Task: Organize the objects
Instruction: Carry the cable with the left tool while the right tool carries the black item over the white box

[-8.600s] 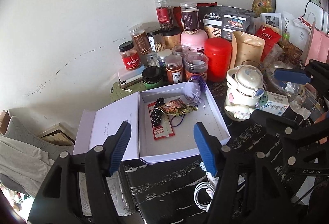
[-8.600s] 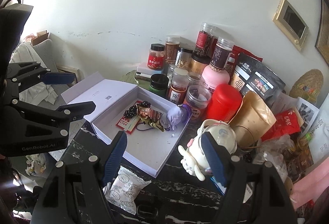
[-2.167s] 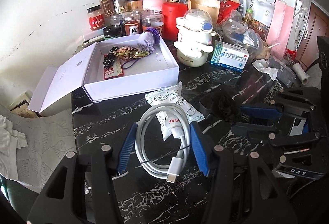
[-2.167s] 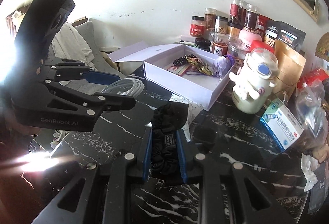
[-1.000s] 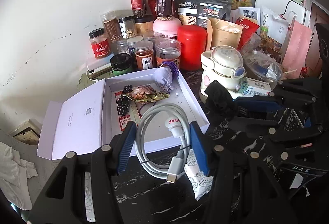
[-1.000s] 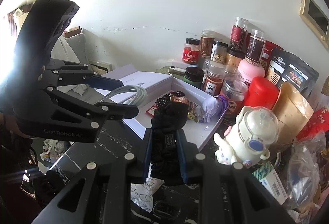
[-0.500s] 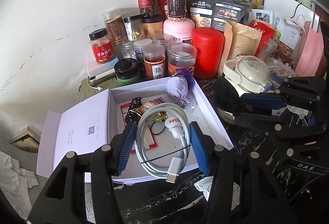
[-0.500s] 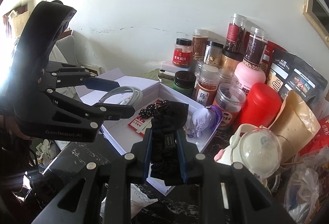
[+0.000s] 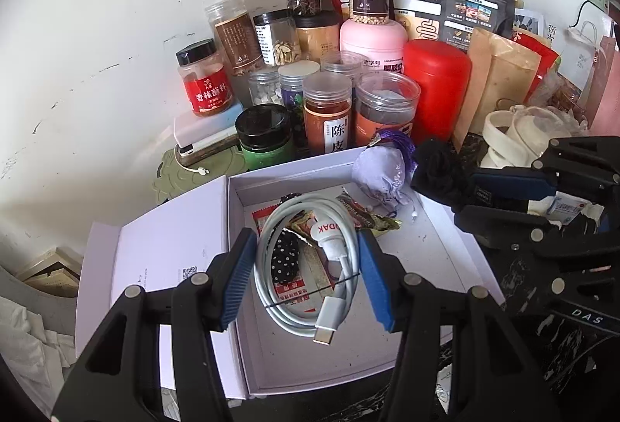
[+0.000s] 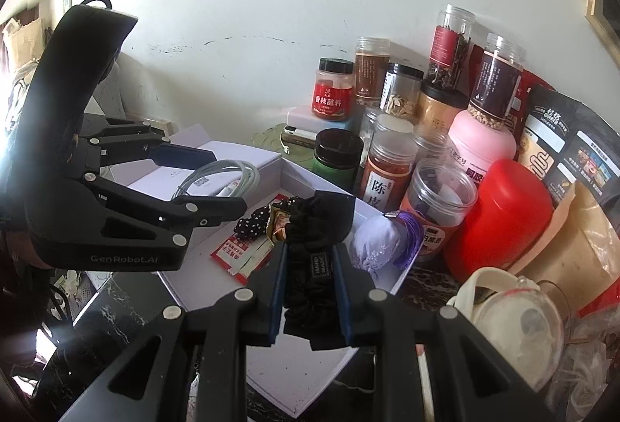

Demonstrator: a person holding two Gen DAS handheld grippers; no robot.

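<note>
The left gripper (image 9: 308, 276) holds a coiled white charging cable (image 9: 310, 267) between its blue pads, the jaws about half open around the coil. It now hangs over the open white cardboard box (image 9: 445, 247); a second ago the coil was above the box's near edge and the black marble tabletop (image 10: 108, 309), and two seconds ago it was well short of the box.

The right gripper (image 10: 310, 290) is clamped tight on a black fabric scrunchie (image 10: 314, 247), jaws nearly together with the cloth bunched between them. It too has come forward: earlier it was over the tabletop, and now the scrunchie is above the box, near the lilac sachet with a purple tassel (image 10: 376, 247).

Inside the box lie a polka-dot hair tie (image 9: 285, 259), a red paper packet (image 9: 288, 286) and a crumpled foil wrapper (image 9: 368, 218). Whether either carried item touches the box floor is hard to tell. Clear plastic spice jars (image 9: 329, 112) and a red cylindrical canister (image 9: 438, 88) stand behind the box against the wall.
</note>
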